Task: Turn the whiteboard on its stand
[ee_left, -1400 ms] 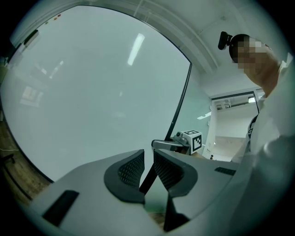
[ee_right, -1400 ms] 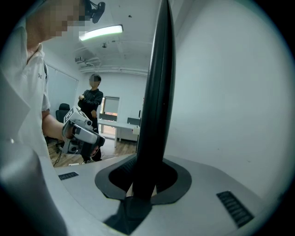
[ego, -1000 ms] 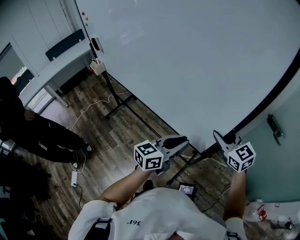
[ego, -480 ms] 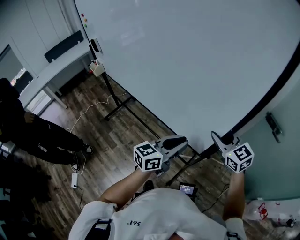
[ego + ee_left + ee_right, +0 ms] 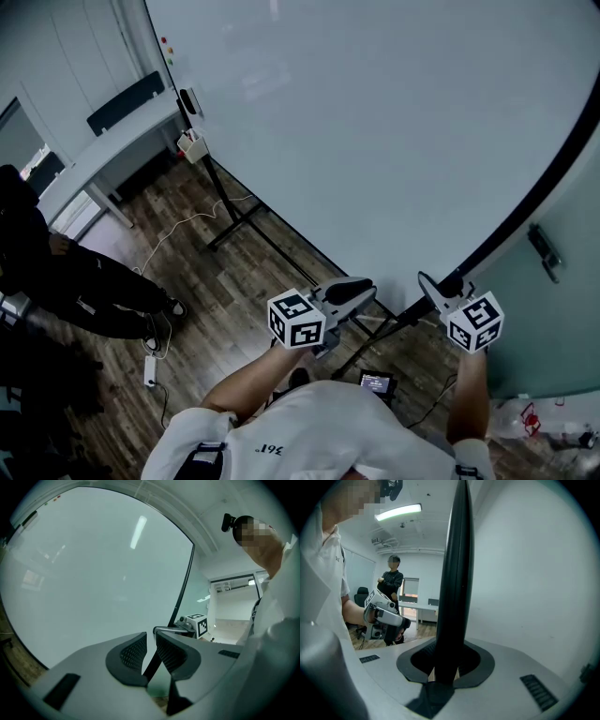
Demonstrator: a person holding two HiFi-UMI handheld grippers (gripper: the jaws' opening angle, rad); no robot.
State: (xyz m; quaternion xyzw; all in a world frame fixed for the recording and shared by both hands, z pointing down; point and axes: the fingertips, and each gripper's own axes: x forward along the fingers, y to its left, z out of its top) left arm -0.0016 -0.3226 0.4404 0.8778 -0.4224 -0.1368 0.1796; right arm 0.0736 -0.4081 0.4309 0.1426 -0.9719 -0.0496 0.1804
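The large whiteboard [image 5: 375,122] hangs tilted on its black stand [image 5: 234,216] and fills most of the head view. My right gripper [image 5: 433,286] is at the board's lower right corner. In the right gripper view it [image 5: 446,660] is shut on the black frame edge [image 5: 454,573], which runs up between the pads. My left gripper [image 5: 352,289] hovers just below the board's lower edge. In its own view the left gripper [image 5: 151,651] shows a narrow gap with nothing in it, facing the white surface [image 5: 93,583].
A person in dark clothes [image 5: 84,281] sits at the left by a white table [image 5: 103,150]. A cable and power strip [image 5: 150,370] lie on the wood floor, and a small screen device [image 5: 377,382] lies near my feet. A glass wall with a handle [image 5: 544,253] stands on the right.
Both grippers have drifted slightly down and left in the head view, the right one still clamped on the frame edge. The board's left corner sits a little lower in the picture.
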